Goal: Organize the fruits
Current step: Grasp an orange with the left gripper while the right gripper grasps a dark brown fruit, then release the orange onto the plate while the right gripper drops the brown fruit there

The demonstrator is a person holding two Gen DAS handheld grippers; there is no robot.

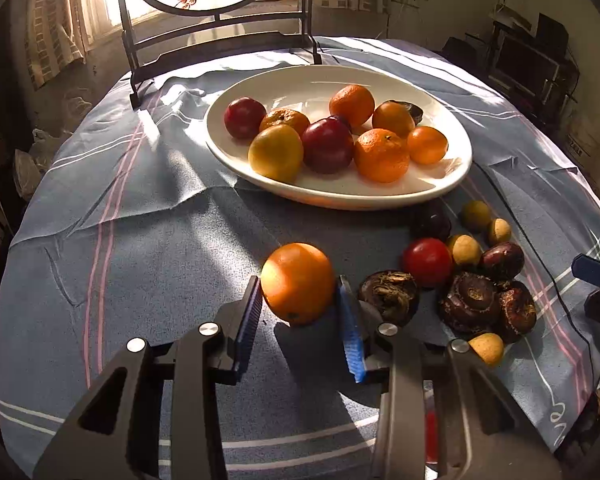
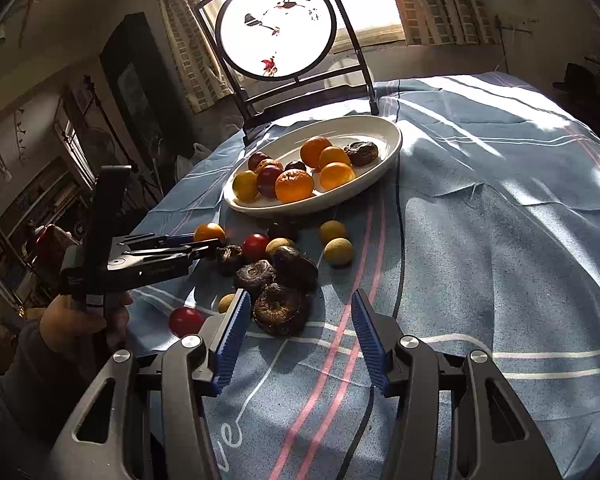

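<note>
1. The left gripper (image 1: 298,300) is closed on an orange (image 1: 298,283), one blue ribbed pad against each side of the fruit; from the right wrist view the same gripper (image 2: 204,246) reaches in from the left with the orange (image 2: 209,233) at its tip.
2. The orange sits low over the blue striped tablecloth (image 1: 140,248) (whether it touches the cloth cannot be told).
3. The right gripper (image 2: 298,312) is spread wide and holds nothing, its left pad just beside a dark brown wrinkled fruit (image 2: 279,314).
4. Loose fruit lies on the cloth just right of the held orange: a red fruit (image 1: 427,261), dark brown fruits (image 1: 470,300) in a cluster, and small tan round ones (image 1: 465,249).
5. Farther back stands a white oval plate (image 1: 340,196) carrying oranges and dark red fruits, packed together.
6. Behind the plate a round painted screen (image 2: 278,26) in a dark frame stands against the bright window.
</note>
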